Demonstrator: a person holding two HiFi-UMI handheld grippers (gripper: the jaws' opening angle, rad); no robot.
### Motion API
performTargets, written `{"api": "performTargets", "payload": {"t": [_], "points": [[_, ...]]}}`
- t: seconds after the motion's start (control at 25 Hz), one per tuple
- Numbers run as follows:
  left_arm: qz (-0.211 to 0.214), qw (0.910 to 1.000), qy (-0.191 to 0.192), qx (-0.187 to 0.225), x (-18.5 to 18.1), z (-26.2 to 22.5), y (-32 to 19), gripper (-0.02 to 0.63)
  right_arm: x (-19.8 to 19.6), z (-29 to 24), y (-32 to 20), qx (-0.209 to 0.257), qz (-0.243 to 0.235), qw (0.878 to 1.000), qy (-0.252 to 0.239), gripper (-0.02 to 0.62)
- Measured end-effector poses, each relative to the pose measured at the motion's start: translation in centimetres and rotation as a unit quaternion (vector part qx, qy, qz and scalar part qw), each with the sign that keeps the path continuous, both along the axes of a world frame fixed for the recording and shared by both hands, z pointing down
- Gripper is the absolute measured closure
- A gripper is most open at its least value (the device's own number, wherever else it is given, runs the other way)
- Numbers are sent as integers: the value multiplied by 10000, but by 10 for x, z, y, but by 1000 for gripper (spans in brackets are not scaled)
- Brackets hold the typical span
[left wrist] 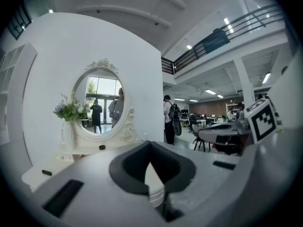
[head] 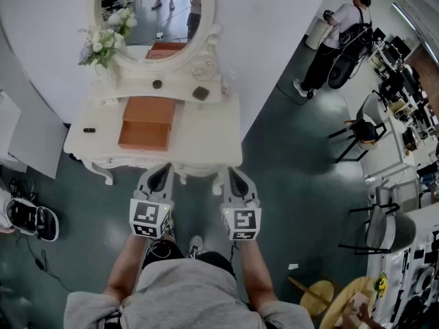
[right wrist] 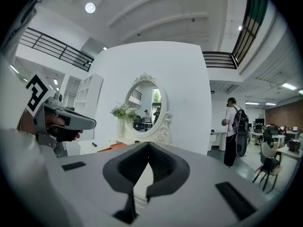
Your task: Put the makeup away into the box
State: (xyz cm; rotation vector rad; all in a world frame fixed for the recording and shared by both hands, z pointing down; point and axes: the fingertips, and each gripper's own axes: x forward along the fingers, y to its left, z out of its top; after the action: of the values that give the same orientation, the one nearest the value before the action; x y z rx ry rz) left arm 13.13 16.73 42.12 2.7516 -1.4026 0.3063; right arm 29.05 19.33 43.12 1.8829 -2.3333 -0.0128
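Observation:
An open brown box (head: pixel 145 123) lies on the white dressing table (head: pixel 206 139) below the oval mirror (head: pixel 154 12); its edge shows as an orange strip (right wrist: pixel 113 147) in the right gripper view. Small makeup items rest on the table: a round black one (head: pixel 157 84), a dark square one (head: pixel 200 93), a small clear bottle (head: pixel 225 82) and a black stick (head: pixel 89 130) at the left end. My left gripper (head: pixel 162 168) and right gripper (head: pixel 231 173) hover side by side at the table's near edge, both shut and empty, well short of the items.
A vase of white flowers (head: pixel 106 36) stands left of the mirror. A person with a backpack (head: pixel 343 29) stands at the far right, with chairs (head: pixel 360 132) and desks beyond. A white wall panel (head: pixel 31 142) and a dark device on the floor (head: pixel 31 219) lie to the left.

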Motion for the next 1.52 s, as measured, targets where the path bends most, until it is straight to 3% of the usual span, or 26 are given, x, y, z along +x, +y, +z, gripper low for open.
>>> {"api": "performTargets", "payload": {"t": [0.52,1.08,1.52], "points": [[266,9996,19,-97,-20,-2,-59,606,-26,-3,-51,-98,212,9997,0,581],[1074,9942,27,-67,-37,-2,-145,606,-56,-5,-119,-88,882,9959,152,582],[1070,9941,42,-183,-32,10,-197,606,-48,8,-166,-223,916,9953,239,581]]}}
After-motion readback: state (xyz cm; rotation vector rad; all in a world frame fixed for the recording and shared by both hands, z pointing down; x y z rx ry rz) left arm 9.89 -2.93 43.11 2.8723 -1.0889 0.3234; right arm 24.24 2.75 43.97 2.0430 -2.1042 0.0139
